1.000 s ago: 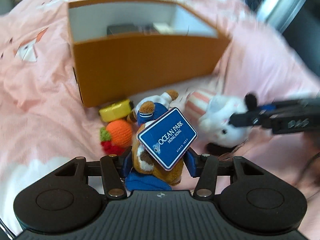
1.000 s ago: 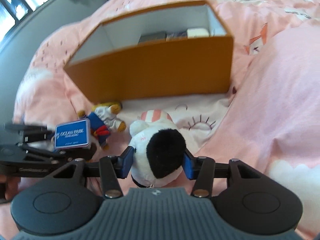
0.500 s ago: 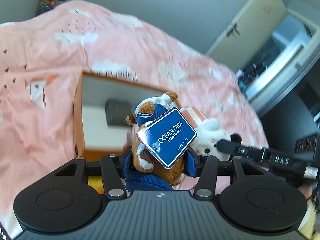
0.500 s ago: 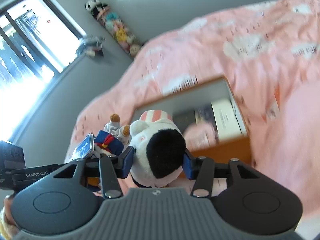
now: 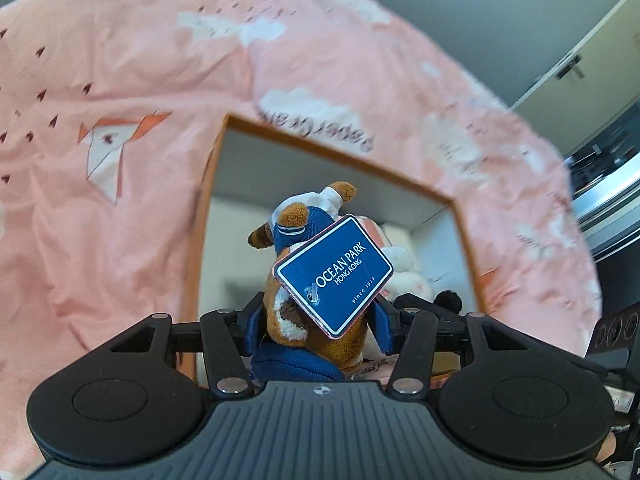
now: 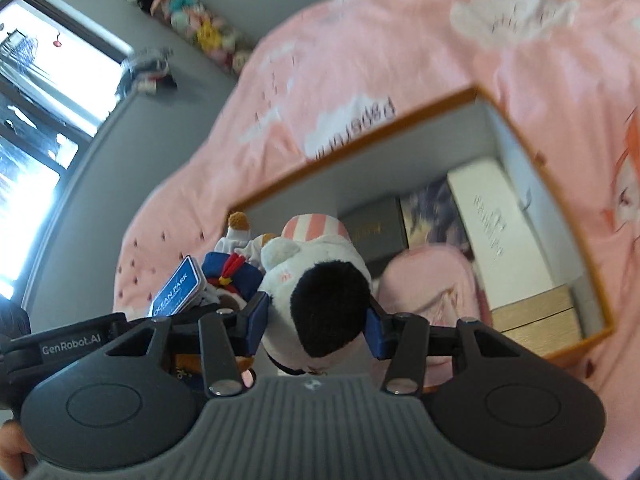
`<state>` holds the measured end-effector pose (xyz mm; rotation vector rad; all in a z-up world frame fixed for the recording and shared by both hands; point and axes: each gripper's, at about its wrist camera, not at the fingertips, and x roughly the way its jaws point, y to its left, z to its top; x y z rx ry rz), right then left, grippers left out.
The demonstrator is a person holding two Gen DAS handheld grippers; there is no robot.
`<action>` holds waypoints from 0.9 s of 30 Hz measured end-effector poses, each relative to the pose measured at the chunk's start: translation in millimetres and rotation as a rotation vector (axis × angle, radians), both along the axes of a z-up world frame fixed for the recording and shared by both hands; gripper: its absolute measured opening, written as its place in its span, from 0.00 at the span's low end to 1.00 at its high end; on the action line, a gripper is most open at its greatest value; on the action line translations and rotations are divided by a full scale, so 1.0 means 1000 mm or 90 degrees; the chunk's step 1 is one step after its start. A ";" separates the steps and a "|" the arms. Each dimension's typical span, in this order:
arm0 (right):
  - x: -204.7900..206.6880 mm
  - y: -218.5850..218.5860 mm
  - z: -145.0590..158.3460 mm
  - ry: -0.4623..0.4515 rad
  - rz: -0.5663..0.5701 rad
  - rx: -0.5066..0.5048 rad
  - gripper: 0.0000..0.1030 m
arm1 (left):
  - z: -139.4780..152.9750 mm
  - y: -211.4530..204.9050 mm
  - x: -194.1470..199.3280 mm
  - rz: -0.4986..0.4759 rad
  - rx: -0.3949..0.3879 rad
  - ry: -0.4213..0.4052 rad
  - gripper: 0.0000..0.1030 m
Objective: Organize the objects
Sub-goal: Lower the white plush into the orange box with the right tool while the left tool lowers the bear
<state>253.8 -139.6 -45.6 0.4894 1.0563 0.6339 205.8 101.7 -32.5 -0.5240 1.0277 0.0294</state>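
The left gripper [image 5: 318, 326] is clamped on a brown plush [image 5: 316, 320] in blue clothes, its blue pads pressed into the toy's sides. A blue card tag [image 5: 333, 272] reading "OCEAN PARK HONG KONG" hangs tilted across the toy's front. The right gripper [image 6: 316, 322] squeezes a white plush [image 6: 320, 280] with a black patch and a pink-striped cap, pads sunk into the fur. The two toys sit side by side — touching or nearly so — both held over the open mouth of the orange box [image 6: 596, 280].

The box has a thin orange rim and pale inner walls. In the left wrist view its left part looks bare, with room below the brown toy. In the right wrist view the right part is filled: a white carton [image 6: 508, 236] against the wall, a dark box [image 6: 376, 228] and a printed one beside it, something pink [image 6: 432, 284] in front, a wooden piece [image 6: 536, 316] at the near corner.

Around the box lies a rumpled pink duvet [image 5: 120, 160] with clouds — soft folds rise close against its sides. Beyond are a grey wall, a bright window [image 6: 36, 120] and a row of small toys [image 6: 192, 28] along the wall.
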 end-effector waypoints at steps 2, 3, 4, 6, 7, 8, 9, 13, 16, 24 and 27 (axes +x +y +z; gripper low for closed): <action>0.007 0.004 -0.010 0.019 0.021 -0.006 0.49 | -0.005 0.000 0.001 0.001 0.004 0.021 0.58; 0.009 0.007 -0.014 0.023 0.032 -0.012 0.49 | -0.008 0.000 0.003 -0.002 0.008 0.033 0.58; 0.010 0.011 -0.017 0.027 0.044 -0.019 0.49 | -0.010 -0.001 0.003 -0.006 0.011 0.045 0.58; 0.015 0.017 -0.024 0.036 0.071 -0.031 0.48 | -0.013 -0.005 0.005 -0.018 0.010 0.066 0.57; 0.017 0.019 -0.027 0.040 0.081 -0.033 0.47 | -0.014 -0.006 0.006 -0.022 0.021 0.075 0.57; 0.018 0.021 -0.028 0.040 0.091 -0.033 0.45 | -0.014 -0.008 0.007 -0.025 0.037 0.081 0.57; 0.020 0.023 -0.030 0.043 0.099 -0.033 0.44 | -0.015 -0.008 0.008 -0.030 0.051 0.083 0.57; 0.024 0.028 -0.033 0.055 0.118 -0.043 0.44 | -0.014 -0.012 0.015 -0.061 0.081 0.105 0.57; 0.025 0.031 -0.034 0.055 0.131 -0.057 0.44 | -0.015 -0.019 0.019 -0.098 0.117 0.121 0.57; 0.026 0.032 -0.031 0.051 0.141 -0.068 0.44 | -0.002 -0.026 0.018 -0.171 0.195 0.112 0.59; 0.025 0.034 -0.029 0.044 0.146 -0.077 0.44 | 0.003 -0.024 0.019 -0.176 0.207 0.115 0.59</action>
